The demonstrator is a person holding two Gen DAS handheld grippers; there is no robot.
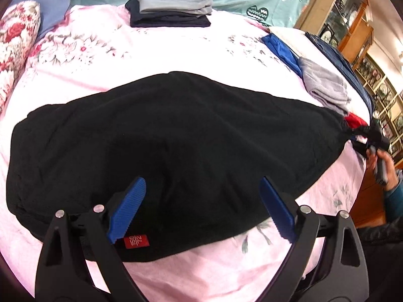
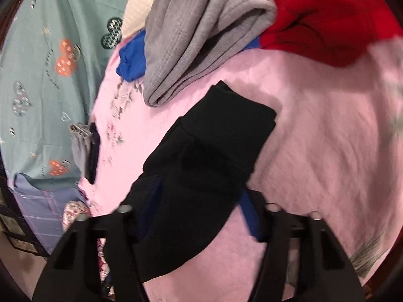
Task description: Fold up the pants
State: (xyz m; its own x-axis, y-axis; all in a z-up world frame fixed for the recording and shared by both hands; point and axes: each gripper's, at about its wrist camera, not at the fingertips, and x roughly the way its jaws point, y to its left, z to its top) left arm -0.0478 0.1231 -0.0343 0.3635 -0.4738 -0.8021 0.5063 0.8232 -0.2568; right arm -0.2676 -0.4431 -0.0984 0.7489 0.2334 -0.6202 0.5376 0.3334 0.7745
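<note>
The black pants (image 1: pixel 163 138) lie on the pink floral bedsheet (image 1: pixel 176 50), filling the middle of the left wrist view, long axis running from the left edge to the right edge of the frame, where the fabric narrows to a point at middle right. A red label (image 1: pixel 136 242) at bottom centre reads roughly "150/72" (seen upside down, so the digits are uncertain). The left gripper (image 1: pixel 202 209) hovers over the near hem at lower centre, its blue pads (image 1: pixel 127 211) spread wide with nothing between them.

In the right wrist view the pants' cuffed end (image 2: pixel 226 115) points toward the upper right of the frame, the fabric draping down across the right gripper (image 2: pixel 199 211); the cloth hides the pads, so I cannot tell whether it grips.

A folded grey-on-navy stack (image 1: pixel 171 6) sits at top centre, and loose grey (image 2: pixel 201 30), blue (image 2: pixel 132 60) and red (image 2: pixel 325 17) garments lie along the upper edge.
</note>
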